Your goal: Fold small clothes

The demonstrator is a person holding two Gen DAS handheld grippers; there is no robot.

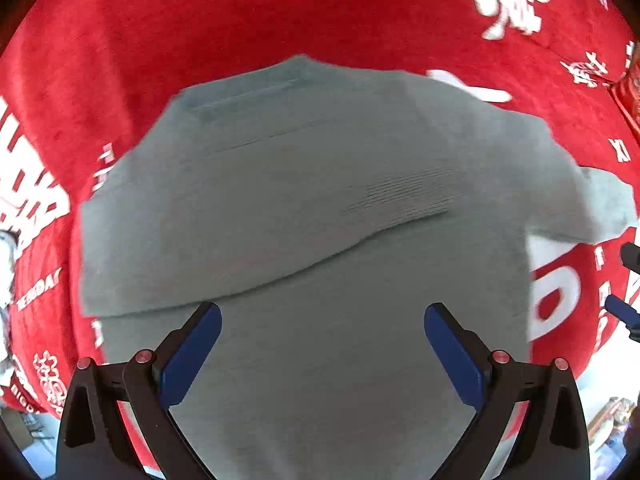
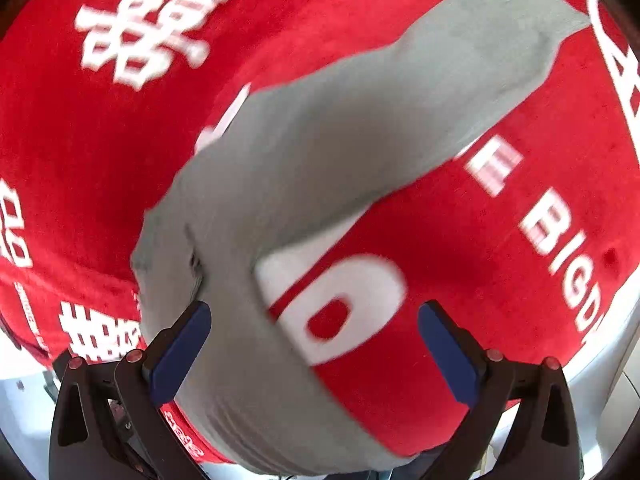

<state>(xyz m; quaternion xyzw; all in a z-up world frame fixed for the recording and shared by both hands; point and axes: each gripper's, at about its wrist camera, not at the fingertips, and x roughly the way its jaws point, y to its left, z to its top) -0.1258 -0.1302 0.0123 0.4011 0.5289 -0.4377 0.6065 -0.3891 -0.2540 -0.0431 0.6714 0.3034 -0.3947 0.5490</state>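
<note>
A small grey-green shirt [image 1: 304, 208] lies on a red cloth [image 1: 240, 12] with white lettering. In the left wrist view one sleeve side is folded over the body, and its edge runs as a diagonal crease across the middle. My left gripper [image 1: 322, 320] hovers open above the shirt's lower body, nothing between its blue pads [image 1: 192, 356]. In the right wrist view the shirt [image 2: 340, 152] stretches from the near left to the far right, its long grey sleeve reaching away. My right gripper [image 2: 314, 320] is open over the shirt's edge and the red cloth, holding nothing.
The red cloth [image 2: 480, 272] covers the work surface, and its edge drops off near the bottom of both views. The other gripper's blue fingertips [image 1: 622, 312] show at the right edge of the left wrist view. A pale floor and clutter lie beyond the cloth's edge.
</note>
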